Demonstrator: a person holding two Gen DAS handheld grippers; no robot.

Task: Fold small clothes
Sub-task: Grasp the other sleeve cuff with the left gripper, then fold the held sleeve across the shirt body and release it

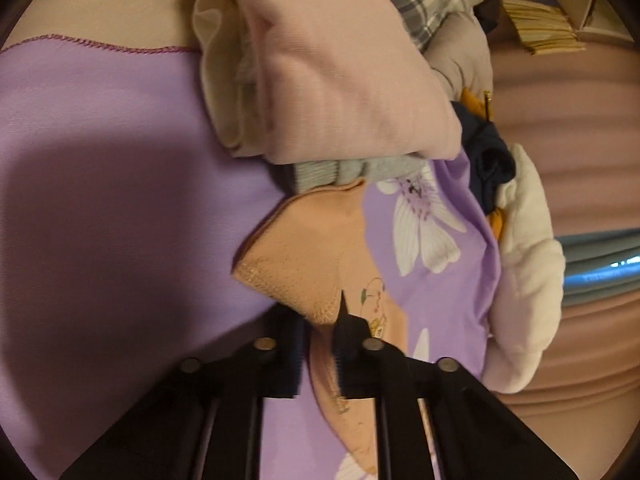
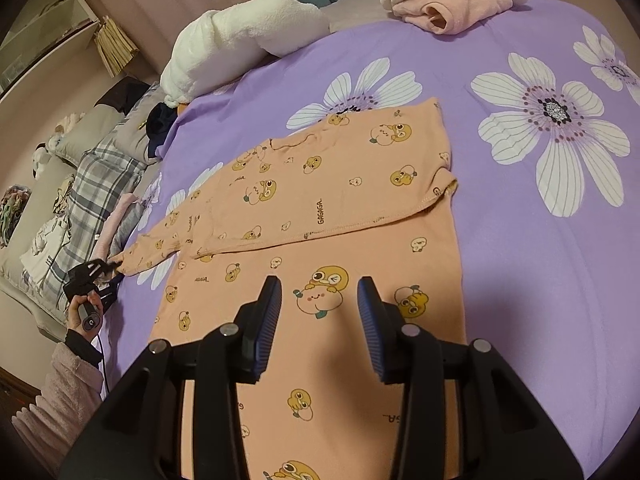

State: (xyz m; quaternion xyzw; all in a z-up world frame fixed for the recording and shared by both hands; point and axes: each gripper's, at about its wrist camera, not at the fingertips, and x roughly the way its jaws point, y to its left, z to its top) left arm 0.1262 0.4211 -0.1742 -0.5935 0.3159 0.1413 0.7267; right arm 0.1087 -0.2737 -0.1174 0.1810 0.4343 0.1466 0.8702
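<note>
Two ribbed tongs work a soft peach top (image 2: 320, 208) on the purple bed (image 2: 540, 260): left tongs (image 1: 320, 344) pinch its stitched cuff (image 1: 304, 280); right tongs (image 2: 319, 304) hang released.

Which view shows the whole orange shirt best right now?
Right wrist view: the orange shirt lies spread on the purple bedsheet, body, fold and sleeve all visible under the open right claw. Left wrist view shows only the blurred cuff, pinched in the left claw.

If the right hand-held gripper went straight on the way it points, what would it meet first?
Probably the orange shirt: the open right hand-held gripper hovers over its printed front, though the height above the fabric is unclear.
</note>
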